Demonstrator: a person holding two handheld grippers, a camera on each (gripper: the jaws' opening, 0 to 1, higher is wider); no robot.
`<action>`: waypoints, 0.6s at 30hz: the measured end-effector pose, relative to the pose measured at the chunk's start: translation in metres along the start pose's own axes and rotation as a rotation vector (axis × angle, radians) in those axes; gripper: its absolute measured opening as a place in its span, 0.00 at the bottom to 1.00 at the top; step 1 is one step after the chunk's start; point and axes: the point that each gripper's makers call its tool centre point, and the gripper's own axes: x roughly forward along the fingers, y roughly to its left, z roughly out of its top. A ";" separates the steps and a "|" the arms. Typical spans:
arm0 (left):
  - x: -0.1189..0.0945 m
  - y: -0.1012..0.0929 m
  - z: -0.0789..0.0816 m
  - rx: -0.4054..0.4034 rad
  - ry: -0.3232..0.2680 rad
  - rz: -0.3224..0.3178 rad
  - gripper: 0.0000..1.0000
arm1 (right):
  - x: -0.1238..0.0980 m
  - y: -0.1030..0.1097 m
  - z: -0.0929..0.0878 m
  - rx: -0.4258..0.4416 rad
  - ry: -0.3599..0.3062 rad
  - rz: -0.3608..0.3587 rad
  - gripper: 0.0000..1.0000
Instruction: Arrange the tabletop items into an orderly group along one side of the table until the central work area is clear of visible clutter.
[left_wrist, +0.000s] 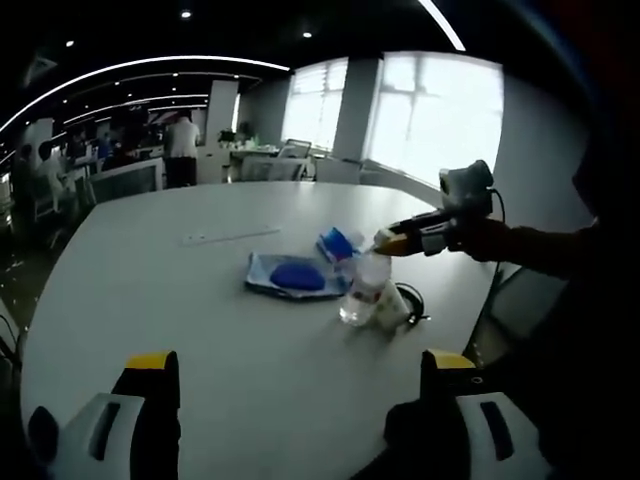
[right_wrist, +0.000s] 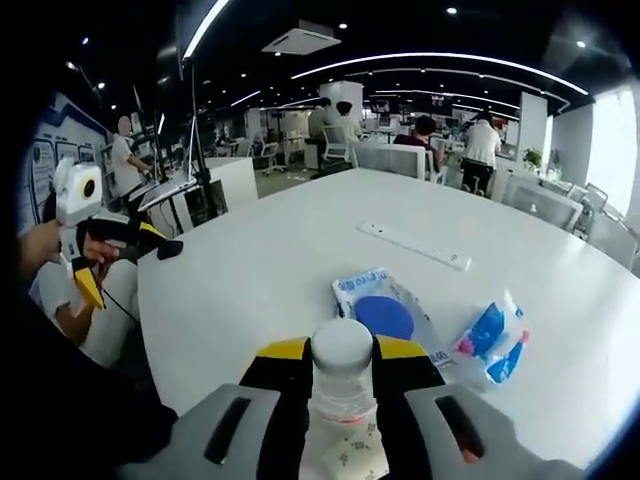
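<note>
The right gripper (right_wrist: 342, 375) is clamped on a clear water bottle (right_wrist: 341, 385), its yellow-tipped jaws pressed against the neck just under the white cap. In the left gripper view the same bottle (left_wrist: 364, 290) stands upright on the white table (left_wrist: 180, 320), with the right gripper (left_wrist: 385, 243) reaching in from the right and meeting it at the top.

Taking the bottle as the landmark: a flat plastic packet with a blue round thing inside (left_wrist: 295, 275) lies just beside it, toward the middle of the table. A smaller blue-and-white wrapper (left_wrist: 338, 243) lies just behind the bottle, near the packet (right_wrist: 385, 315), which the right gripper view shows directly beyond the cap. The wrapper (right_wrist: 492, 340) sits off to one side there. A dark cord (left_wrist: 412, 300) loops on the table touching the bottle's base. Farther off, well apart from the bottle, lies a long white strip (right_wrist: 415, 245) (what it is cannot be told).

The left gripper (left_wrist: 295, 385) hovers above bare table with its jaws spread wide, holding nothing, well short of the bottle. It also appears at the table's edge (right_wrist: 130, 240).
</note>
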 end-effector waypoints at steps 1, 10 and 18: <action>-0.001 0.002 0.000 -0.003 -0.004 0.002 0.99 | -0.001 0.000 0.000 0.002 -0.001 -0.001 0.19; -0.005 0.012 0.000 -0.003 0.005 0.018 1.00 | 0.005 0.001 0.003 -0.003 -0.002 0.008 0.19; -0.004 0.014 0.003 -0.001 0.001 0.021 1.00 | 0.005 0.003 0.003 -0.001 0.009 0.003 0.19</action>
